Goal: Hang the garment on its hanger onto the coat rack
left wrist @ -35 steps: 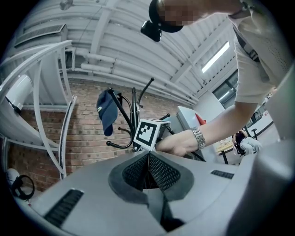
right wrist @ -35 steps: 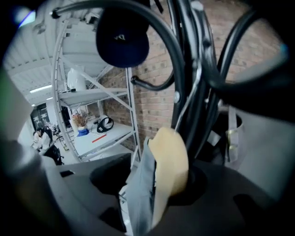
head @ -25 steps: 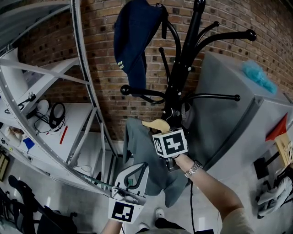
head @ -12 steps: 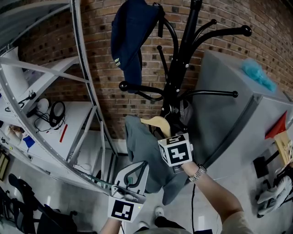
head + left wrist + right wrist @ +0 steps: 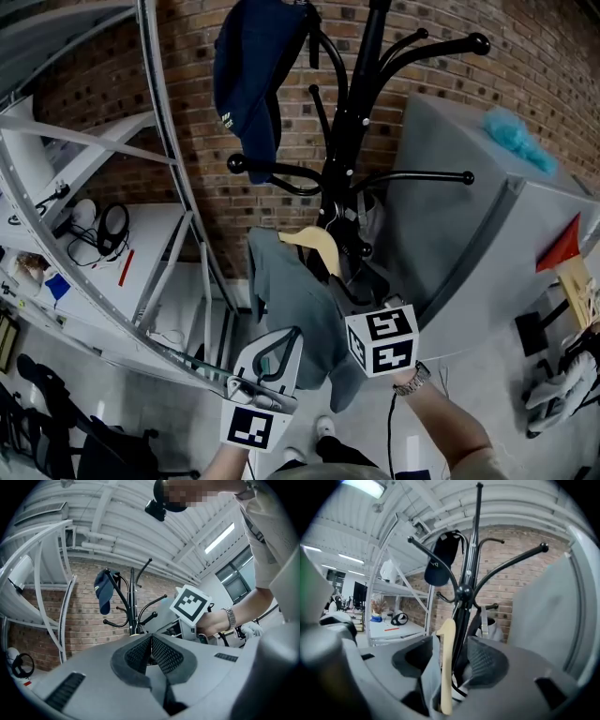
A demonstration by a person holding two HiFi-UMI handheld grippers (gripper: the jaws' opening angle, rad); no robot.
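Navy cap (image 5: 246, 66) hung high vs. brick wall (image 5: 187, 112). Headphones (image 5: 112, 228) & red strip (image 5: 126, 267) lay on white shelf (image 5: 150, 239), left. Teal fluff (image 5: 514, 139) sat atop grey cabinet (image 5: 450, 234), right.

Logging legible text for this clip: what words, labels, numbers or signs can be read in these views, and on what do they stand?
No text can be read in any view.
Small pale mark on the dark blue cap hanging on the black coat rack: too small to read.
The black-and-white square markers on the cubes: patterns only, no letters or digits.
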